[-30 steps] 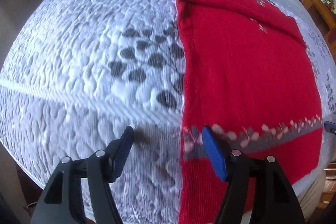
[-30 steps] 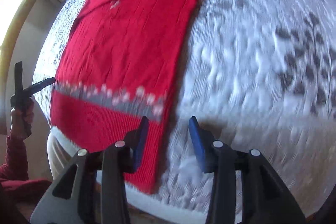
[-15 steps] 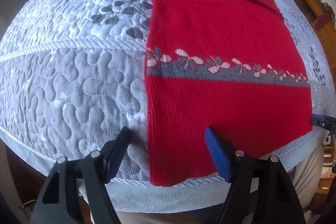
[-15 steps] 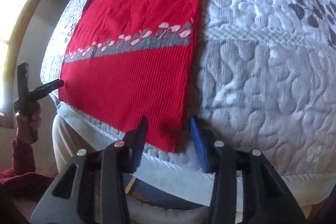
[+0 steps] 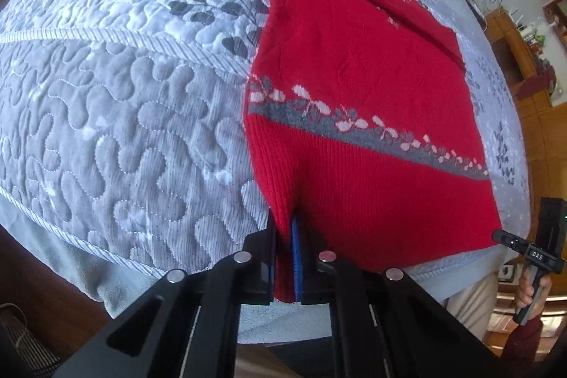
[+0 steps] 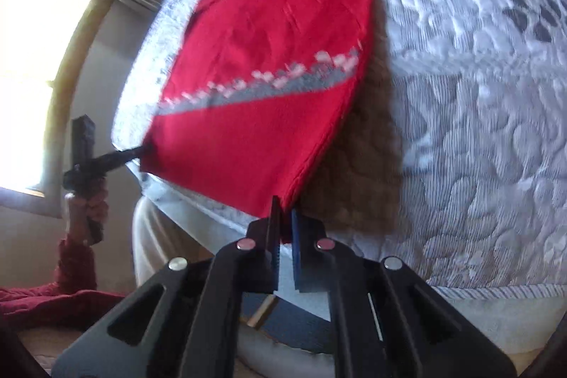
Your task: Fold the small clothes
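Both hem corners pinched.
Your left gripper (image 5: 283, 229) and right gripper (image 6: 283, 218), open half a second ago, now clamp the red sweater (image 5: 354, 94) above the quilt (image 5: 124, 112).

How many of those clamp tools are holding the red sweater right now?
2. The left tool pinches the red sweater at its near left hem corner; the right tool pinches the near right corner.

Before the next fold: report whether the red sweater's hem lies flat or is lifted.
Lifted. The red sweater has both hem corners pinched, by the left gripper and right gripper; a shadow shows beneath it on the quilt.
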`<state>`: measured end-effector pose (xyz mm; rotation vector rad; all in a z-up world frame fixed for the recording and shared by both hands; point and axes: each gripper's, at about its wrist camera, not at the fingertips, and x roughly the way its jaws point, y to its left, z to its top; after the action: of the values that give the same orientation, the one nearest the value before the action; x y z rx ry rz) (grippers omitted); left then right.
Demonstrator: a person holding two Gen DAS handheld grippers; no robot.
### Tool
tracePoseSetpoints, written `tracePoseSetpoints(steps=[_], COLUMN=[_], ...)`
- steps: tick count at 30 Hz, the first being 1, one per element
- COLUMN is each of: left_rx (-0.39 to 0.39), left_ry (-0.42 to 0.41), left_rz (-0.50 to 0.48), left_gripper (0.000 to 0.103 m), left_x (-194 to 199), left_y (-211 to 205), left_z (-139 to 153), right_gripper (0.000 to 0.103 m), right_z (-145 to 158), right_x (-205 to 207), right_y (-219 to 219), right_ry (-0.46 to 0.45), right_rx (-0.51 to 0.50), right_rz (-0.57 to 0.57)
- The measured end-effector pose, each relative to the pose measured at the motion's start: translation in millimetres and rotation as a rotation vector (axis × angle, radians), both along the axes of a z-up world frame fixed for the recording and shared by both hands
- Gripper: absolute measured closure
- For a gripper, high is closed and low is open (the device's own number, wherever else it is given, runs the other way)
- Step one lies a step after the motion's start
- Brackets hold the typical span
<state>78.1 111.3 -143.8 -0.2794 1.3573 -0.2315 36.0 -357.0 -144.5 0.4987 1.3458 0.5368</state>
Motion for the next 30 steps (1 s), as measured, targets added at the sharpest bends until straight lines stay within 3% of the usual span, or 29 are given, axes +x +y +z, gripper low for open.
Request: tracePoseSetpoints(steps=[3,7,15,18,22,23,24,25,30], left_rx=[-0.050,-0.055,-0.061,-0.041,0.035,0.052,0.087,0.106,0.162], left_ry=[-0.033,-0.077,-0.059,-0.052,-0.048,-0.058,-0.074,-0.093,-0.175], left_rz=[0.005,0.018,0.059,0.073,0.097,0.104,0.118,0.119,0.021], left_gripper=[0.096,0.096,0.096,0.095,0.081,0.078,0.068,0.066,0.063], left_x=[11.9,45.0,122.2,145.7,170.0,171.6,173.5,173.6,169.6], left_y=[7.0,5.4,-12.9,-22.7,-20.3,-17.0,-13.2,-10.3,-13.3], left_z=[18.2,35.1,18.6,5.2,-9.2,-8.7,-5.8,-2.0,16.7], right_gripper=[0.099,0.099,0.099,0.099,0.086,0.081,0.081,0.081,0.081], right_z=[20.2,38.8,20.5,4.7,-10.7,-12.3,-11.4,-11.1,7.4], right_x=[14.0,45.8,127.0,158.6,187.6,191.7,192.9,193.8,187.5], right_y=[-8.9,-17.9,-31.9,-37.1,-42.8,-44.9,-46.4,-47.2,-47.6], right_ry=[-0.030,-0.059,-0.005,0.025,0.047,0.042,0.035,0.027,-0.050], right_rx=[0.070,0.070,0.048,0.025,-0.066,-0.092,-0.101,-0.099,-0.067], right_rz=[-0.026,-0.047,-0.116,-0.140,-0.165,-0.165,-0.160,-0.152,-0.064])
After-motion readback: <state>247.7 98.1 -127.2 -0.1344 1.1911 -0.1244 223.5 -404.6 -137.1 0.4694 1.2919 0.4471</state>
